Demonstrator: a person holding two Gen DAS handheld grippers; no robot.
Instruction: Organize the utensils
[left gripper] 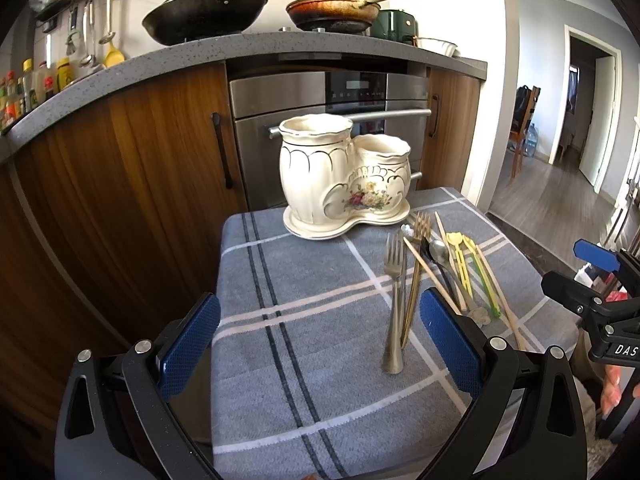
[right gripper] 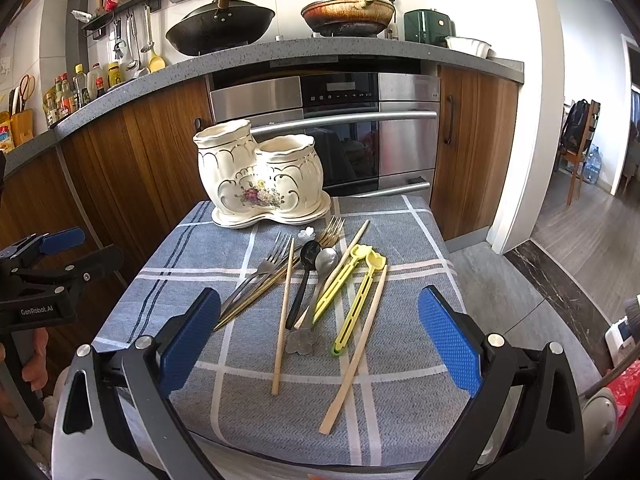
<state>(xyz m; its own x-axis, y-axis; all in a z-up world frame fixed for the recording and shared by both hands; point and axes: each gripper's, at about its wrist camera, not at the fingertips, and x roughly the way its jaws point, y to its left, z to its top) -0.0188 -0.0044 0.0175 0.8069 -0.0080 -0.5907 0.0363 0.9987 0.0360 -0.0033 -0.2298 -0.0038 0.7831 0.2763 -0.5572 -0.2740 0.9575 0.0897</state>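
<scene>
Both my claws released above the plaid cloth (right gripper: 248, 408).
Utensils (right gripper: 320, 280) lie loose near the ceramic holder (right gripper: 256, 176); left gripper (left gripper: 320, 344) and right gripper (right gripper: 320, 344) grasp nothing.

A woven grey cloth (right gripper: 400, 376) with a herringbone texture and pale plaid stripes covered the small table, matt and slightly rough. On it stood a glossy cream ceramic holder (right gripper: 256, 176) — glazed, gilt-edged, with a painted floral spray. The utensils varied: a brushed silver-metal fork (left gripper: 394, 280), a gold-toned metal fork (right gripper: 280, 276), a shiny black spoon (right gripper: 306, 280), a dull steel spoon (right gripper: 324, 264), yellow plastic pieces (right gripper: 360, 300) and pale, unfinished wooden chopsticks (right gripper: 285, 312). Both grippers — left gripper (left gripper: 320, 336), right gripper (right gripper: 320, 336) — carried textured blue pads on matt black frames. Behind, brushed stainless steel fronted the oven (right gripper: 404, 128) beside wood-grain cabinets (right gripper: 132, 152).
</scene>
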